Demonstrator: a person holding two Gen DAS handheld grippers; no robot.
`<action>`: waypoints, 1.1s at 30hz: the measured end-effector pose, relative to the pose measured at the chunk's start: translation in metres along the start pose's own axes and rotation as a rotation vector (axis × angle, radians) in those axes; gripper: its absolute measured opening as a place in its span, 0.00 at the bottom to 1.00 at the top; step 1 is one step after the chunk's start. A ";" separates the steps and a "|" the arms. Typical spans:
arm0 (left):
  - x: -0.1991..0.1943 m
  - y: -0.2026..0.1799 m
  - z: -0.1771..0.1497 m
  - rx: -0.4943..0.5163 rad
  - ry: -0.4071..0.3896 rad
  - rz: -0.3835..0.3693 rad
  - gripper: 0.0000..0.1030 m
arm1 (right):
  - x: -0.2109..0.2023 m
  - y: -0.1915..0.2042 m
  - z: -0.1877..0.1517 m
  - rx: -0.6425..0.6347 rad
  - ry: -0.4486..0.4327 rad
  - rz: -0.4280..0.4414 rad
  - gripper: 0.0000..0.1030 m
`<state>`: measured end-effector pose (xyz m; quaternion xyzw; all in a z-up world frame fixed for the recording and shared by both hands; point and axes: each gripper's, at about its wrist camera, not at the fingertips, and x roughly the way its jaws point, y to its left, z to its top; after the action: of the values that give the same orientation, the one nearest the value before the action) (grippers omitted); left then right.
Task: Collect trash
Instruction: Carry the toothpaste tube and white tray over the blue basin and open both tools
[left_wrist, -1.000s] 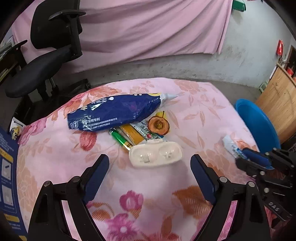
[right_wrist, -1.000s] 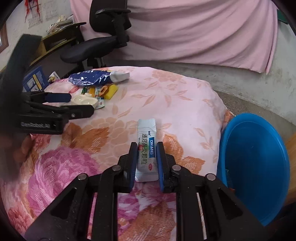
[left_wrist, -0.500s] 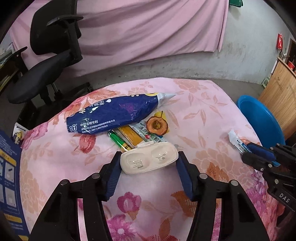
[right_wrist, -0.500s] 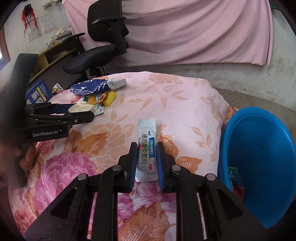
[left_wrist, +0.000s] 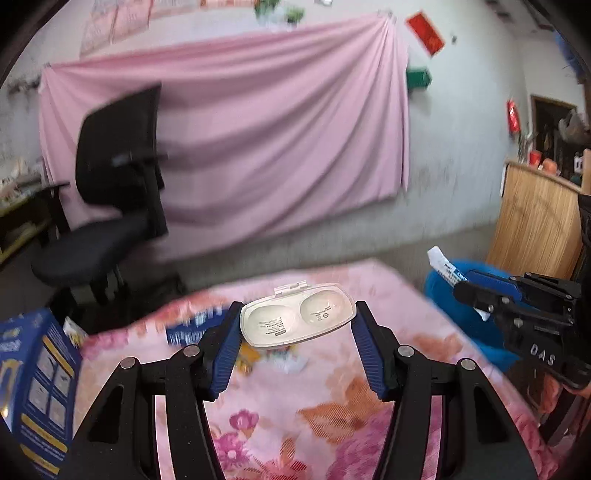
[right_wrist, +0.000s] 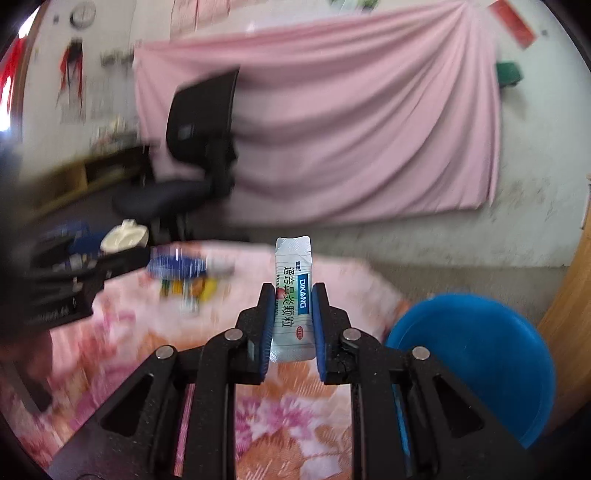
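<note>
A cream plastic twin-cup case (left_wrist: 297, 319) hangs above the floral cloth, pinched end to end by my left gripper (left_wrist: 297, 321), which is shut on it. My right gripper (right_wrist: 293, 295) is shut on a white medicine sachet (right_wrist: 292, 295) with blue and green print, held upright above the cloth. In the left wrist view, the right gripper (left_wrist: 461, 284) and the sachet (left_wrist: 441, 264) show at the right, in front of the blue basin (left_wrist: 476, 325). The right wrist view has the left gripper with the case (right_wrist: 123, 238) at the left. The basin (right_wrist: 476, 362) sits low at the right.
A blue pouch (right_wrist: 175, 266), batteries and small wrappers (right_wrist: 188, 290) lie blurred on the pink floral cloth (left_wrist: 332, 398). A black office chair (left_wrist: 110, 206) stands behind, before a pink curtain (left_wrist: 258, 147). A blue box (left_wrist: 33, 373) is at the left, a wooden cabinet (left_wrist: 535, 225) at the right.
Both grippers have risen off the cloth, lifting the cream case and the sachet into the air. Both views now tilt up toward the curtain and are blurred by motion.
</note>
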<state>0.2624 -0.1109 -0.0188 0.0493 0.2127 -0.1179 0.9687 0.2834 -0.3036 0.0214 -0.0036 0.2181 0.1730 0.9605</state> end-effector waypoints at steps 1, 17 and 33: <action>-0.006 -0.002 0.003 0.007 -0.041 -0.002 0.51 | -0.009 -0.003 0.003 0.020 -0.055 -0.004 0.42; -0.019 -0.099 0.069 0.099 -0.343 -0.153 0.51 | -0.096 -0.075 0.011 0.135 -0.451 -0.309 0.42; 0.039 -0.177 0.079 0.126 -0.096 -0.308 0.51 | -0.099 -0.144 -0.011 0.313 -0.325 -0.392 0.43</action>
<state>0.2847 -0.3023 0.0283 0.0709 0.1632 -0.2804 0.9432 0.2434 -0.4724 0.0436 0.1304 0.0806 -0.0534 0.9867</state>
